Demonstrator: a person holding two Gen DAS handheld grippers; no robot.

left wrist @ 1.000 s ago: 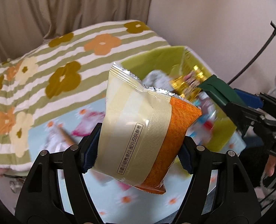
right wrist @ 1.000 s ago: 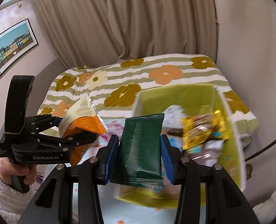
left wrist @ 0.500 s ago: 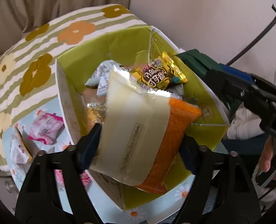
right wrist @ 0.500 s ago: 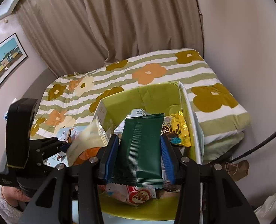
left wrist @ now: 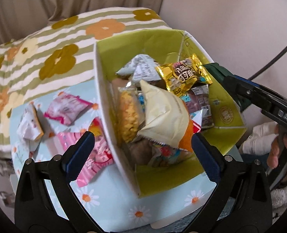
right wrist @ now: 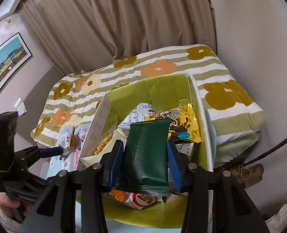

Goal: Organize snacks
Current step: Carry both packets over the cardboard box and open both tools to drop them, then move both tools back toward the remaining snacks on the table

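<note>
A green-lined cardboard box (left wrist: 159, 44) holds several snack packets, among them a gold packet (left wrist: 184, 73). A cream and orange packet (left wrist: 162, 116) lies on the pile inside it. My left gripper (left wrist: 143, 151) is open and empty just above the box's near end. My right gripper (right wrist: 145, 155) is shut on a dark green packet (right wrist: 146, 155) and holds it over the box (right wrist: 162, 85). The right gripper also shows at the box's right rim in the left wrist view (left wrist: 246, 95).
Pink packets (left wrist: 65, 108) and a white and orange packet (left wrist: 29, 124) lie on the light blue daisy cloth (left wrist: 104, 200) left of the box. A striped flower blanket (right wrist: 162, 68) lies behind. Curtains and walls close the back and right.
My left gripper opened and let go of the cream and orange packet, which dropped into the box. The right gripper moved closer over the box with the green packet.
</note>
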